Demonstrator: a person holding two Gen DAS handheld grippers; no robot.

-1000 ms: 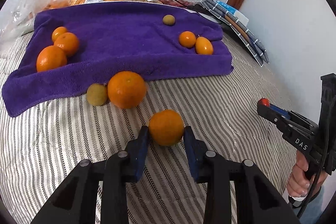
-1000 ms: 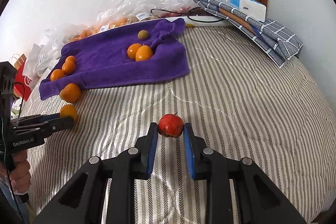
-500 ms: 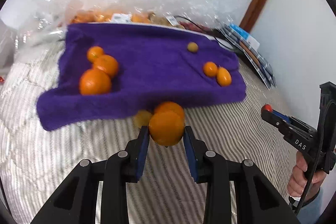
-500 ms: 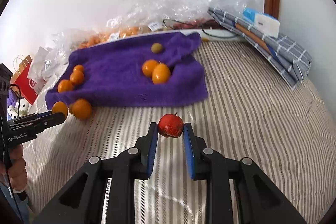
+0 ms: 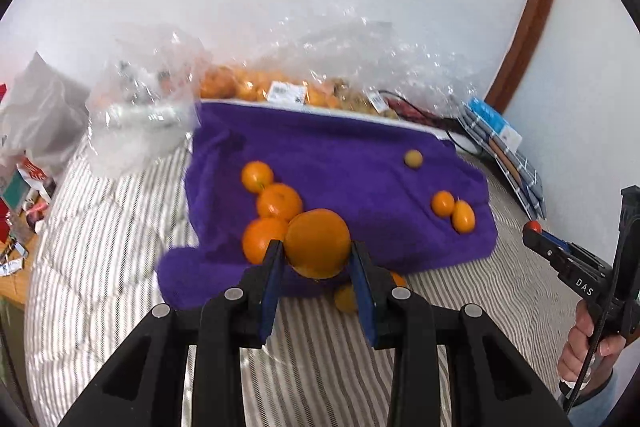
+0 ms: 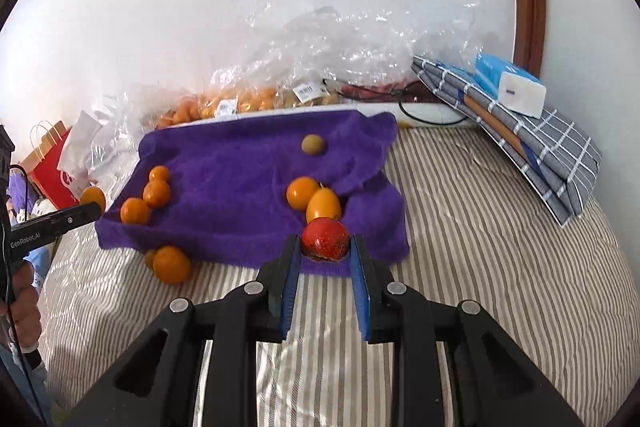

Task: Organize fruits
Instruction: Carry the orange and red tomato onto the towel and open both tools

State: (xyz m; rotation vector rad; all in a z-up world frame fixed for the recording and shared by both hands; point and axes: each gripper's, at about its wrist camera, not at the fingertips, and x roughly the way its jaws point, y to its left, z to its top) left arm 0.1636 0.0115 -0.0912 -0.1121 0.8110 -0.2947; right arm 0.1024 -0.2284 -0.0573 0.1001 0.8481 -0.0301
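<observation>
Two tongs: we held one in each hand, both pointing down at a bed with a striped cover.
Left tongs [image 5: 317, 259]: closed on a round orange [image 5: 317, 243], the blue pads pressing its two sides, the fruit lifted clear of the bed.
Right tongs [image 6: 325, 251]: clamped narrowly on a small red fruit [image 6: 324, 238], also lifted clear of the bed.
Purple towel [image 6: 240, 163]: spread flat on the bed beyond both tongs, its far edge by the wall.
Orange group: three oranges [image 5: 279, 202] sat touching one another on the towel's left part, just beyond the fruit we carried.
Small fruit: two little orange ones [image 6: 314, 197] lay side by side on the right part, and a greenish one [image 6: 312, 144] sat alone farther back.
Strays: one orange [image 6: 171, 264] and a smaller fruit beside it rested on the bed at the towel's near edge, not yet sorted.
Behind the towel: clear plastic bags [image 6: 352, 43] with more fruit, and folded cloth [image 6: 532, 139] to the right.
Step in hand, as we judged it: carrying each fruit to its own kind.
Doing it well: we thought the orange should be lowered beside the three, not onto them, and released only once resting in the soft pile, so nothing rolls; the red fruit wanted a bare patch of its own and a light grip, as it looked easy to bruise.
</observation>
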